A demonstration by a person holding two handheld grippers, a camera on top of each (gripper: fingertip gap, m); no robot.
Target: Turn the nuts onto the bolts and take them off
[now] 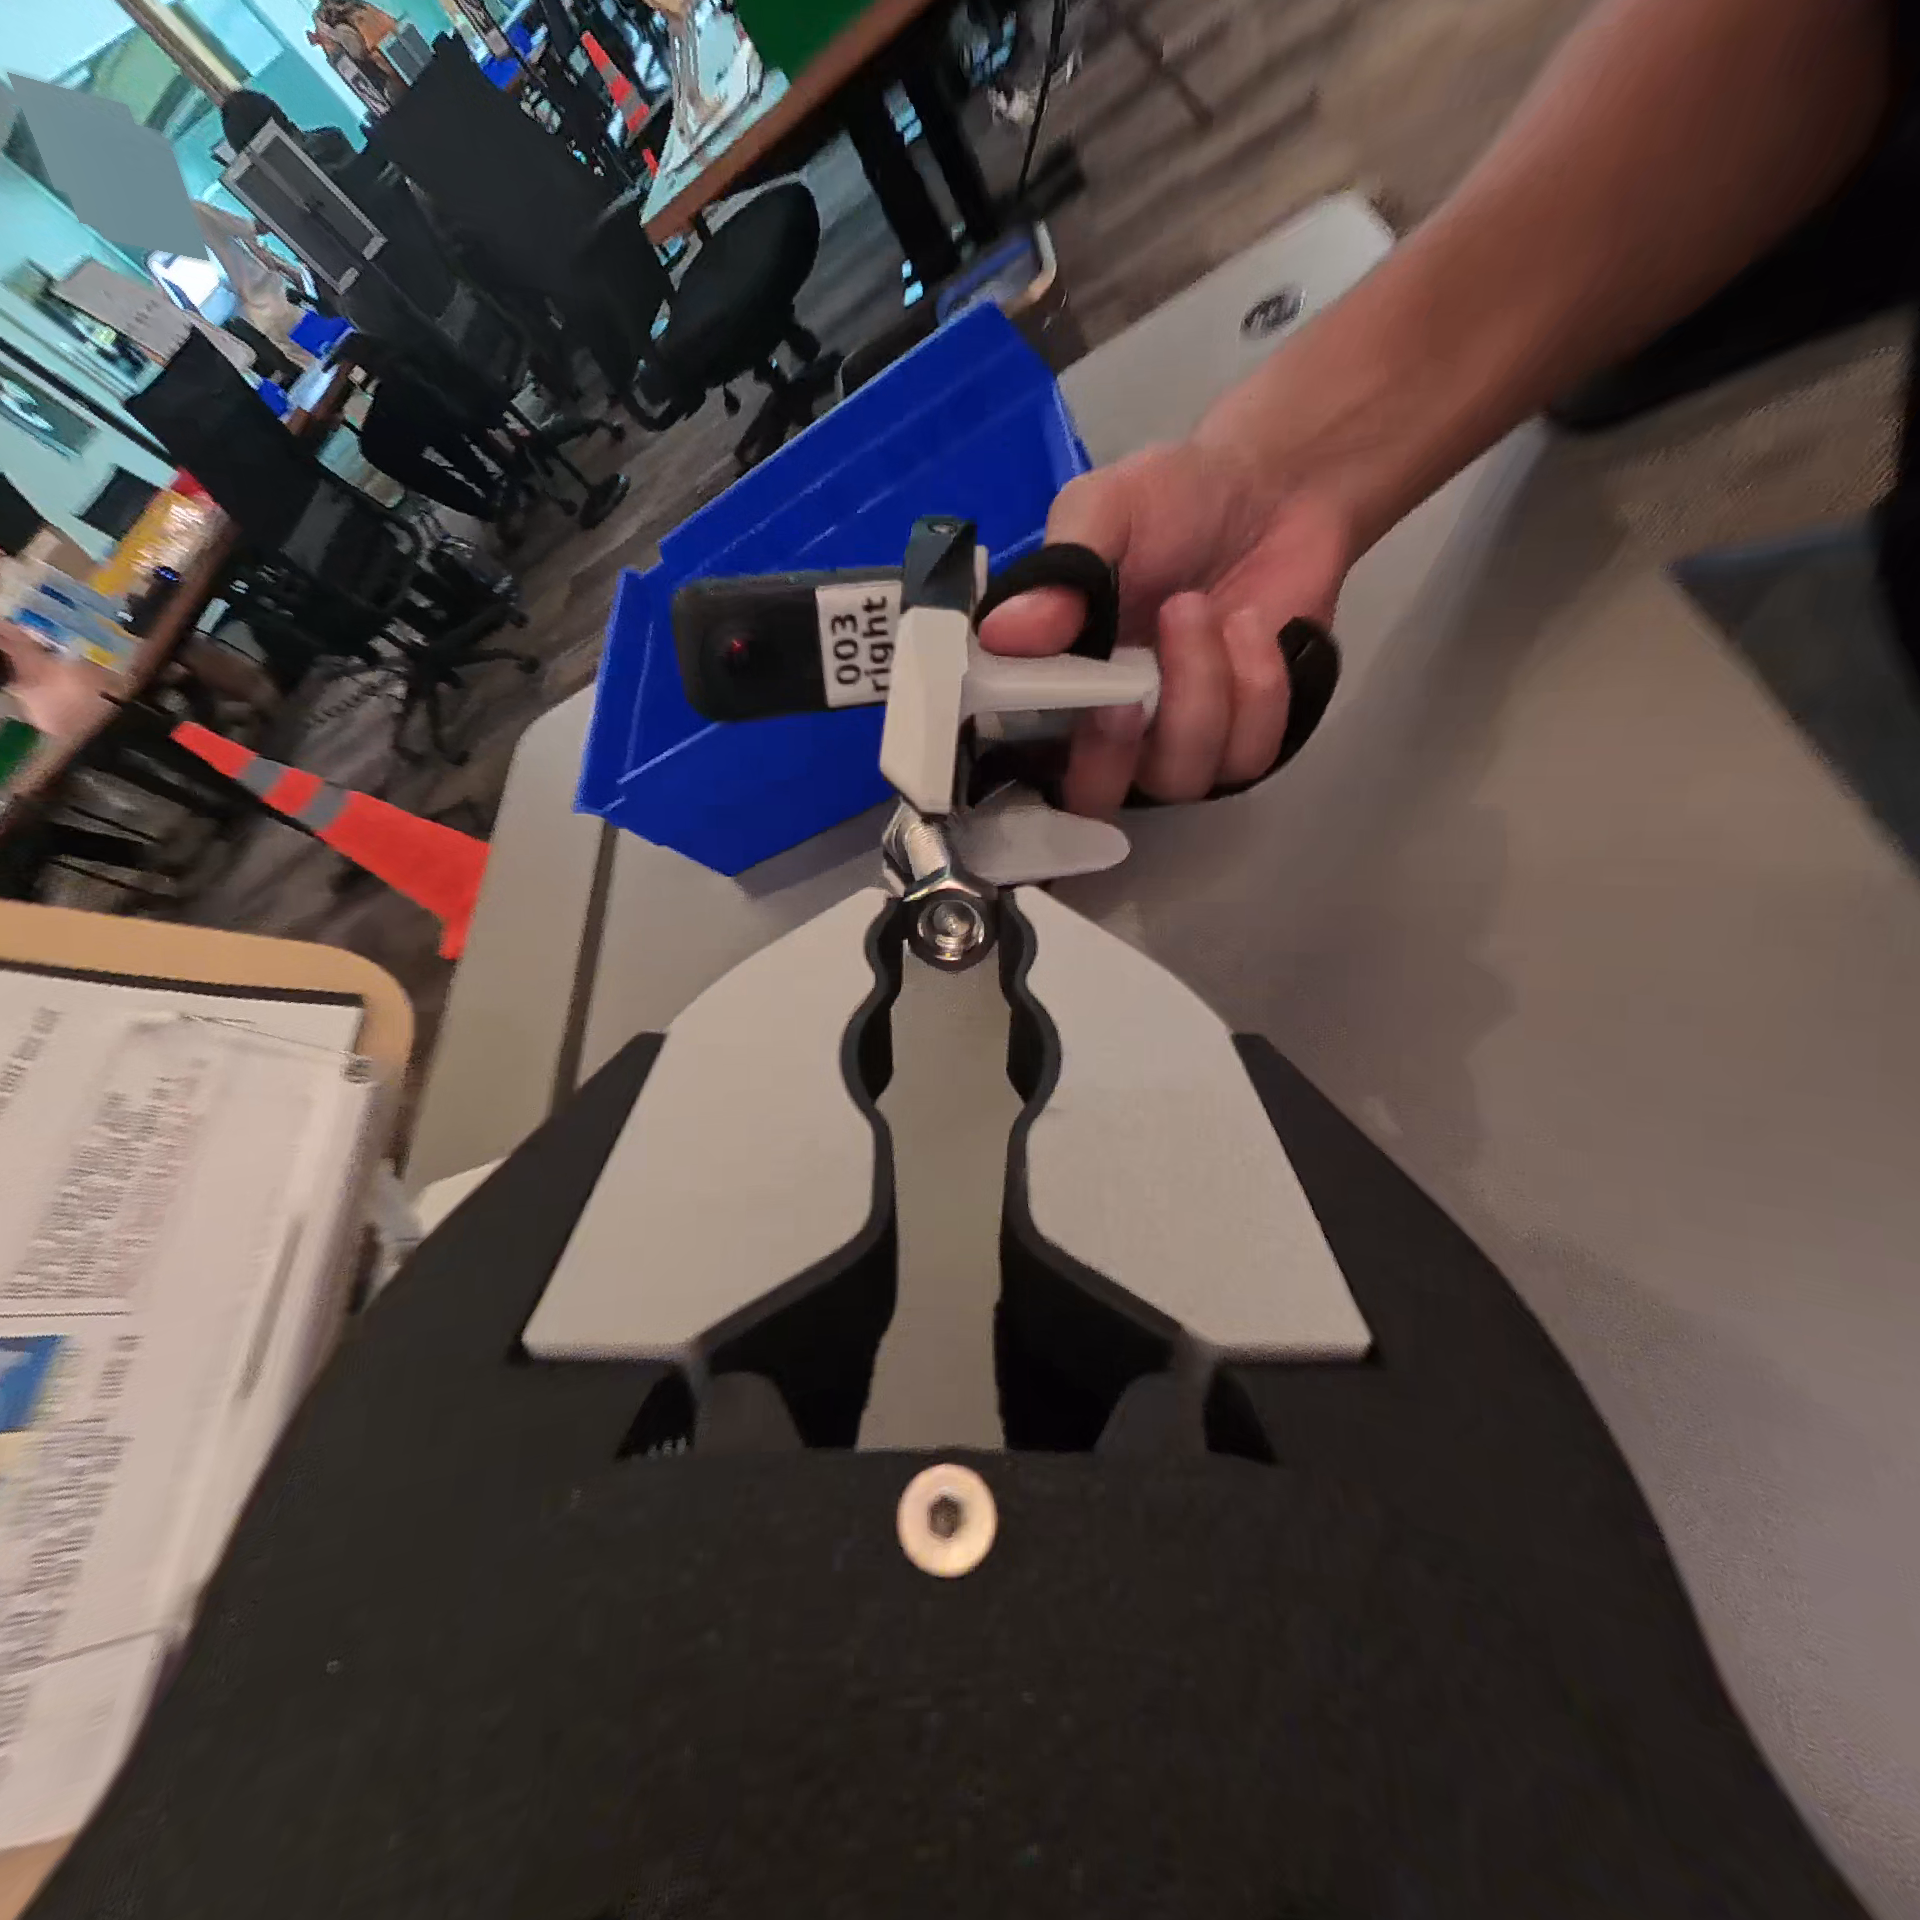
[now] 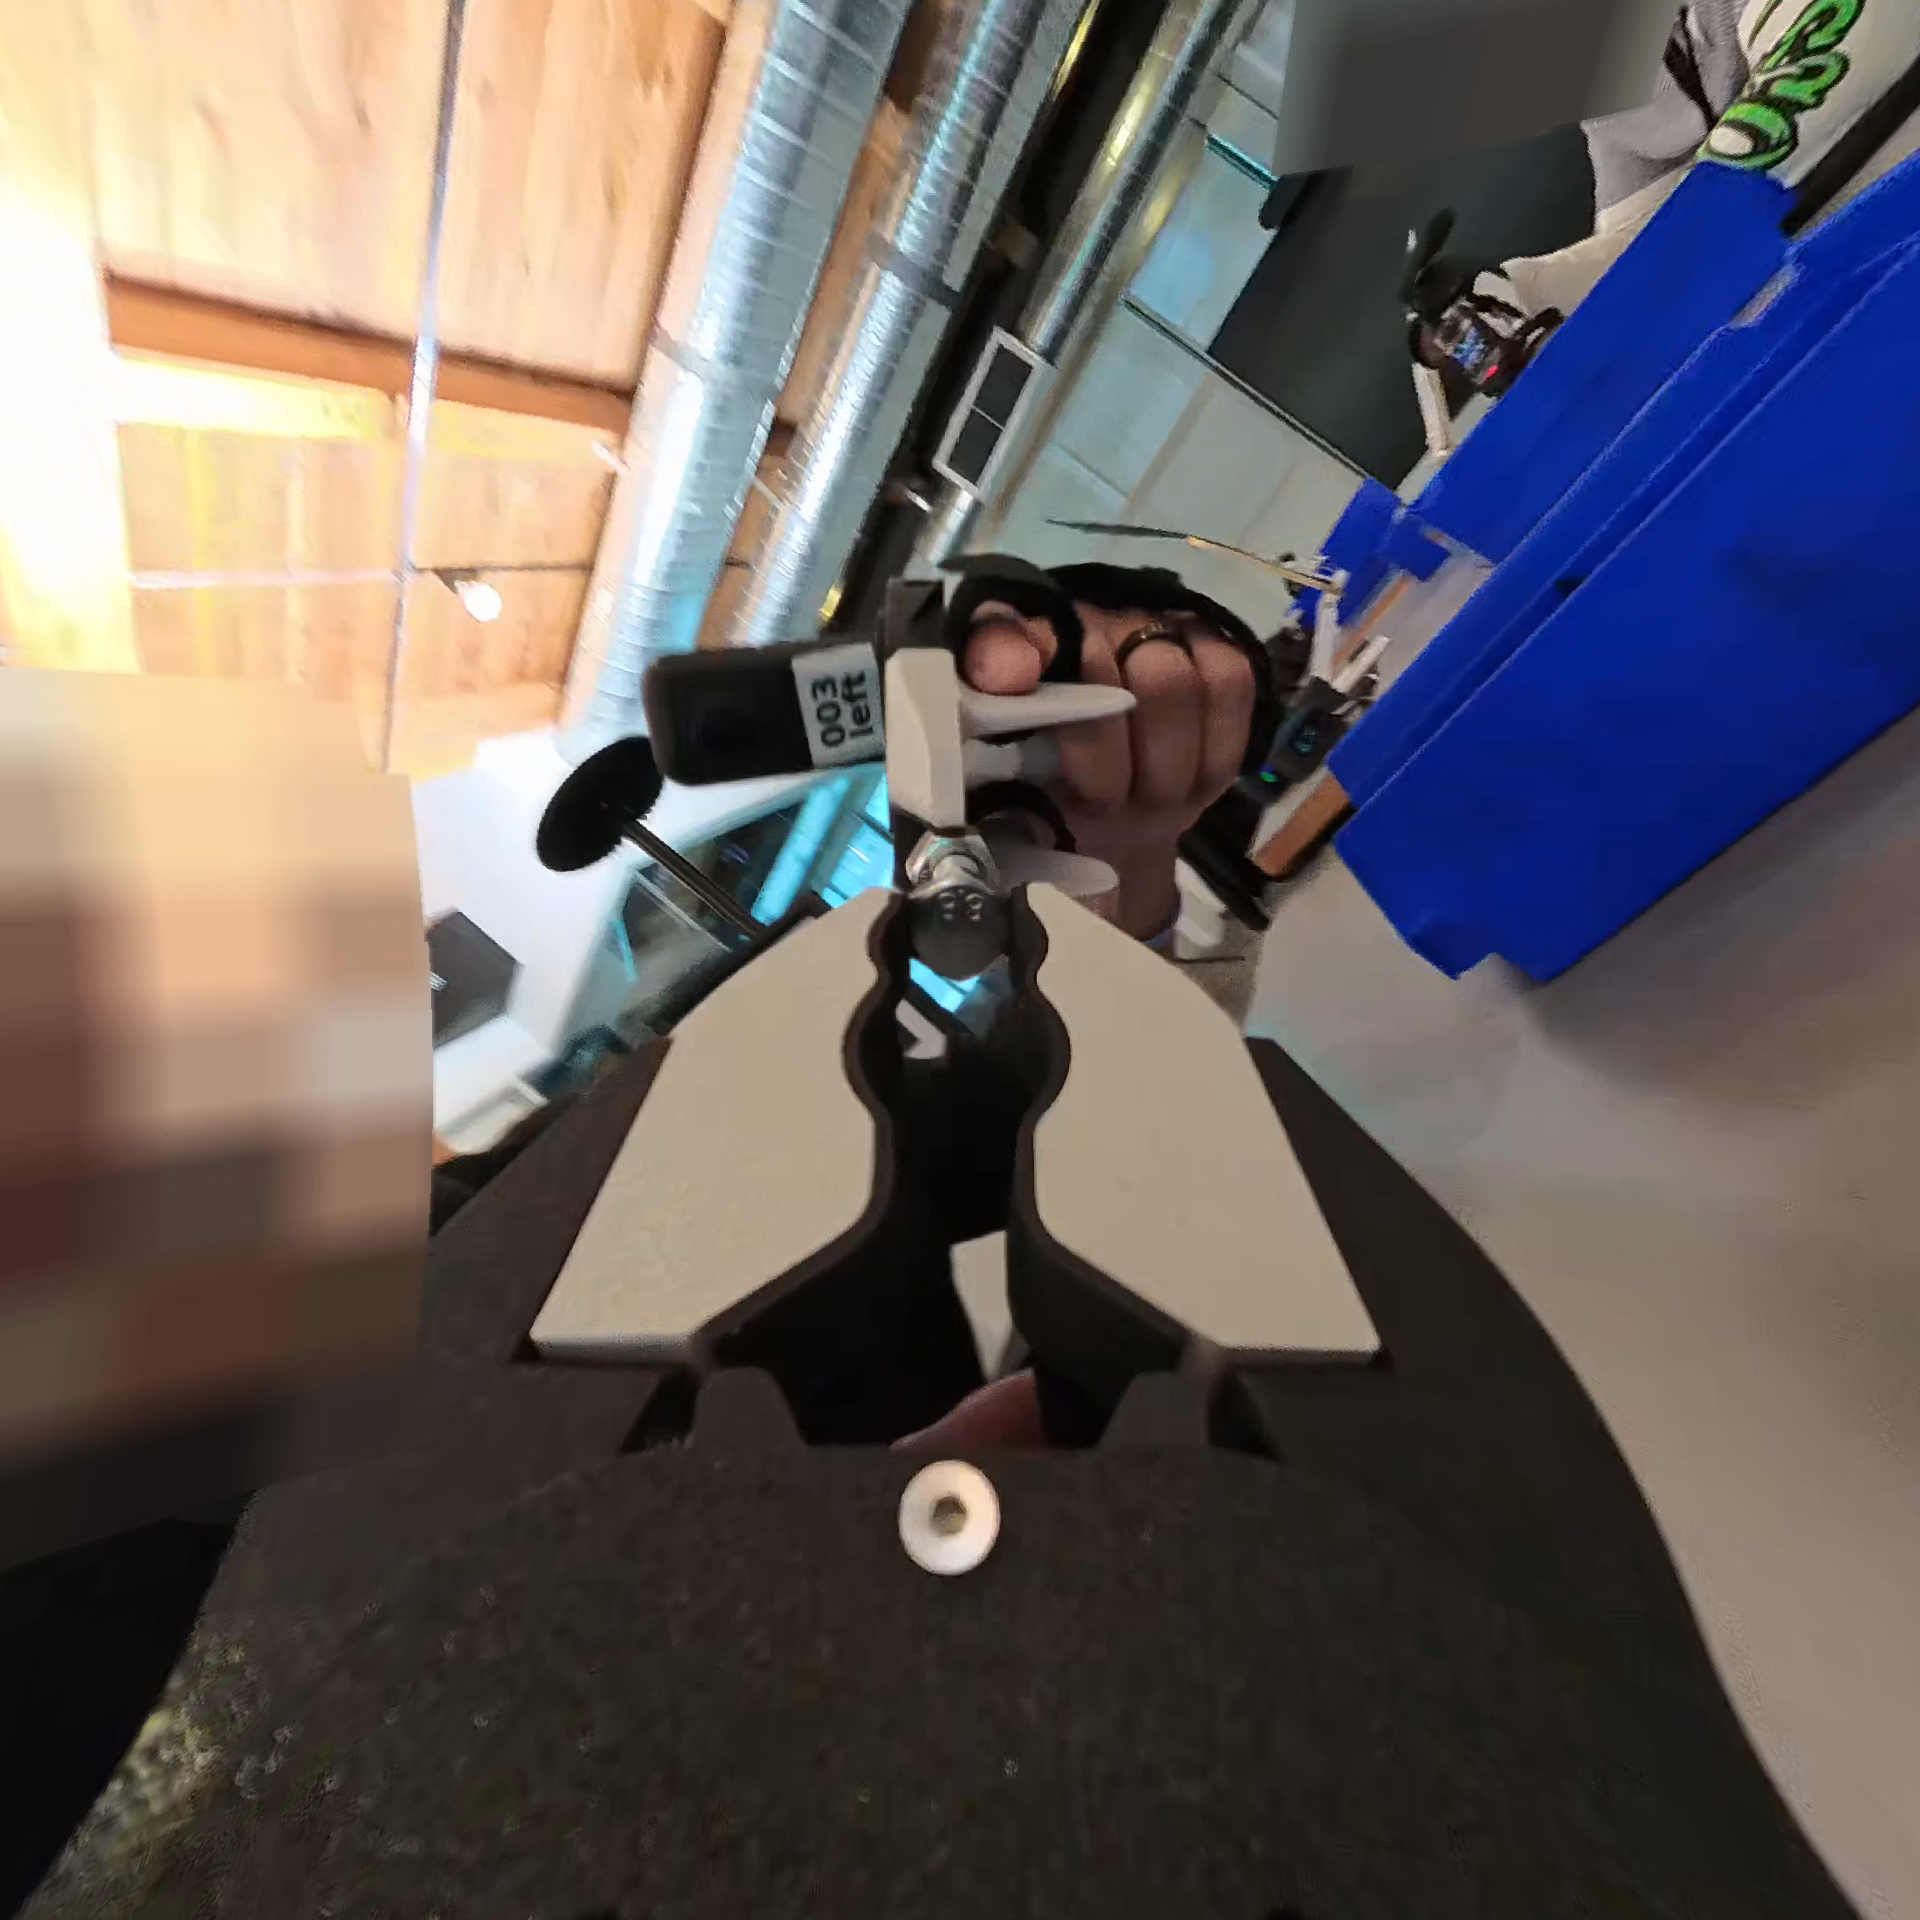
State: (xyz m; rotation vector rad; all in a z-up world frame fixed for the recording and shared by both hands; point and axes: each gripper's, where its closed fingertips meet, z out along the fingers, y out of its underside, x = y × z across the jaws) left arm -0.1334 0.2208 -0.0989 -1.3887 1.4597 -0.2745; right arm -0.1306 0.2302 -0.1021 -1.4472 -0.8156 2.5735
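Observation:
In the left wrist view my left gripper (image 1: 943, 914) is shut on a silver flanged nut (image 1: 943, 932); the bolt's threaded end shows in its centre. The bolt shank (image 1: 923, 840) runs away to my right gripper (image 1: 940, 821), held by a hand opposite. In the right wrist view my right gripper (image 2: 954, 914) is shut on the bolt head (image 2: 956, 920). Beyond it the nut (image 2: 940, 860) sits in my left gripper (image 2: 951, 847). Both grippers face each other tip to tip above the grey table (image 1: 1455, 987).
A blue plastic bin (image 1: 831, 582) stands on the table just behind the grippers, and blue bins (image 2: 1662, 623) fill the right of the right wrist view. A cardboard box with a paper sheet (image 1: 156, 1247) is at the left. An orange cone (image 1: 395, 831) lies on the floor. The tips of both grippers are at nearly the same place.

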